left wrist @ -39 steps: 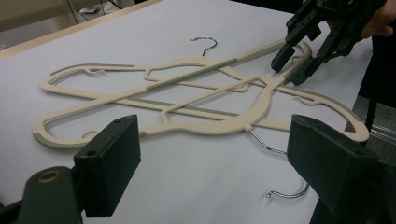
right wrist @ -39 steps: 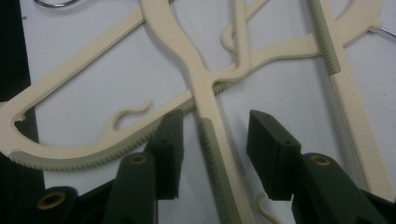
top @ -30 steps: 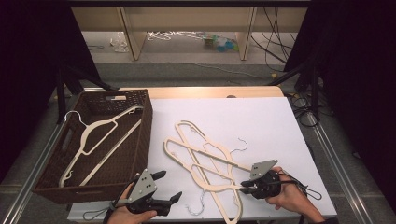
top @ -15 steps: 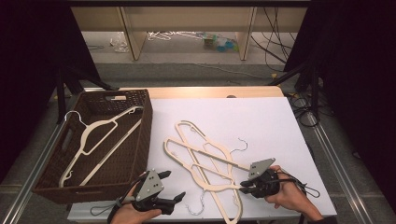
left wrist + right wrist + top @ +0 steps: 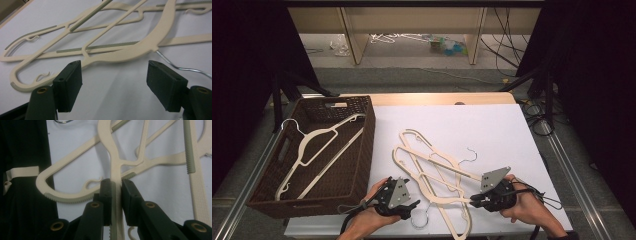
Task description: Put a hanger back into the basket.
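We lift the cream plastic hanger (image 5: pixel 113 167) from the tangled pile on the white table (image 5: pixel 492 125); our right gripper (image 5: pixel 476 200) clamps its bar. Our left gripper (image 5: pixel 117 82), jaws apart and just been closing, should grip its neck beside the wire hook (image 5: pixel 180 67).

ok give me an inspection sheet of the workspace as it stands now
surface: white table, bare at the far and right parts
job's things: cream hangers piled overlapping at the near middle; one hanger lies in the brown basket at the left
clutter: nothing seen on the table
grippers: right gripper shut on a hanger bar; left gripper open, jaws have just been closing, nothing between them yet, the pile's near edge lies just ahead
cables: one trails from each gripper; more hang at the table's right edge
surroundings: dark curtains at both sides; hangers and small things on the floor beyond the table
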`<state>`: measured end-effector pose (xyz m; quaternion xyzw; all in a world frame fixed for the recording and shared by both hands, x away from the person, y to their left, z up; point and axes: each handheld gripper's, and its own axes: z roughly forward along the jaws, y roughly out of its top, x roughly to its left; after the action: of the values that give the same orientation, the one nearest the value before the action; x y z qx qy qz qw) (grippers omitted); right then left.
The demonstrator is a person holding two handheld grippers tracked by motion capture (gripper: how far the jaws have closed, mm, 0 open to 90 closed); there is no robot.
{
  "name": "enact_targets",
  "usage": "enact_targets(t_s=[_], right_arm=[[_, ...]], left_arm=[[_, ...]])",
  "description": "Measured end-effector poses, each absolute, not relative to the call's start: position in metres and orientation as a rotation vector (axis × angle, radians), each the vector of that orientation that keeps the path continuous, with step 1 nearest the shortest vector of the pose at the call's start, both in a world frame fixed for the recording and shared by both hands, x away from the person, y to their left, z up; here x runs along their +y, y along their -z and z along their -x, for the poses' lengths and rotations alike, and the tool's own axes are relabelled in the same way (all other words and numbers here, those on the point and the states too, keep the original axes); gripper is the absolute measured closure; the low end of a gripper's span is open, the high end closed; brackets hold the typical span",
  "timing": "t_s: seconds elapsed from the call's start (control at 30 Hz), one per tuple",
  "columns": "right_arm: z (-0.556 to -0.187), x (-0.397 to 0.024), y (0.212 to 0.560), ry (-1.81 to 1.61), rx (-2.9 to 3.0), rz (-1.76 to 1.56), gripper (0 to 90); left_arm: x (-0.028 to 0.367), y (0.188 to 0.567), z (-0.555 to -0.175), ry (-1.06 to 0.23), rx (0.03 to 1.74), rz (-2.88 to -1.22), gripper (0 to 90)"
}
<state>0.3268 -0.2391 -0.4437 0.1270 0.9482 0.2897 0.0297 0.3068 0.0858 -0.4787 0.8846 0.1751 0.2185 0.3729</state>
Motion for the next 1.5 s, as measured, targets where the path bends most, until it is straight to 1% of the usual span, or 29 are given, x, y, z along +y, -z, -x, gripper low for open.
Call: enact_targets(t_s=[0.07, 0.2, 0.37, 0.4, 0.53, 0.67, 0.73, 0.8, 0.87, 0.93, 0.97, 1.17, 1.2, 1.3, 1.37, 1.5], right_arm=[[-0.325, -0.239, 0.443, -0.875, 2.928, -0.389, 79.7], [-0.326, -0.241, 0.437, -0.894, 2.925, -0.385, 79.7], [-0.33, -0.243, 0.43, -0.903, 2.928, -0.38, 79.7], [-0.329, -0.244, 0.429, -0.903, 2.931, -0.376, 79.7], [-0.329, -0.245, 0.426, -0.914, 2.923, -0.362, 79.7], [-0.329, -0.245, 0.427, -0.911, 2.934, -0.352, 79.6], [-0.33, -0.246, 0.428, -0.913, 2.932, -0.354, 79.6], [-0.332, -0.25, 0.429, -0.921, 2.938, -0.356, 79.6], [-0.333, -0.251, 0.431, -0.931, 2.942, -0.355, 79.6], [-0.334, -0.253, 0.432, -0.932, 2.951, -0.358, 79.5], [-0.334, -0.254, 0.432, -0.931, 2.95, -0.363, 79.5], [-0.335, -0.259, 0.433, -0.953, 2.954, -0.375, 79.5], [-0.336, -0.26, 0.434, -0.955, 2.953, -0.374, 79.5], [-0.336, -0.262, 0.436, -0.96, 2.956, -0.37, 79.5], [-0.337, -0.264, 0.436, -0.967, 2.956, -0.379, 79.2], [-0.339, -0.268, 0.438, -0.971, 2.953, -0.397, 77.9]], left_arm=[[0.082, 0.481, -0.311, -0.58, 0.431, -2.295, 28.4], [0.075, 0.487, -0.315, -0.565, 0.406, -2.299, 28.0], [0.069, 0.489, -0.32, -0.594, 0.374, -2.316, 27.0], [0.067, 0.491, -0.32, -0.593, 0.376, -2.296, 27.2], [0.062, 0.491, -0.324, -0.606, 0.353, -2.302, 27.7], [0.056, 0.491, -0.326, -0.618, 0.288, -2.31, 29.9], [0.054, 0.49, -0.326, -0.579, 0.241, -2.316, 34.2], [0.051, 0.488, -0.326, -0.589, 0.172, -2.319, 34.7], [0.049, 0.487, -0.326, -0.561, 0.114, -2.322, 39.1], [0.045, 0.485, -0.327, -0.53, 0.082, -2.331, 40.6], [0.043, 0.483, -0.327, -0.522, 0.047, -2.338, 45.1], [0.039, 0.477, -0.329, -0.514, -0.077, -2.376, 53.9], [0.038, 0.476, -0.329, -0.532, -0.117, -2.382, 55.7], [0.034, 0.473, -0.327, -0.533, -0.199, -2.398, 60.8], [0.033, 0.47, -0.326, -0.535, -0.24, -2.408, 63.6], [0.03, 0.462, -0.324, -0.508, -0.249, -2.402, 67.1]])
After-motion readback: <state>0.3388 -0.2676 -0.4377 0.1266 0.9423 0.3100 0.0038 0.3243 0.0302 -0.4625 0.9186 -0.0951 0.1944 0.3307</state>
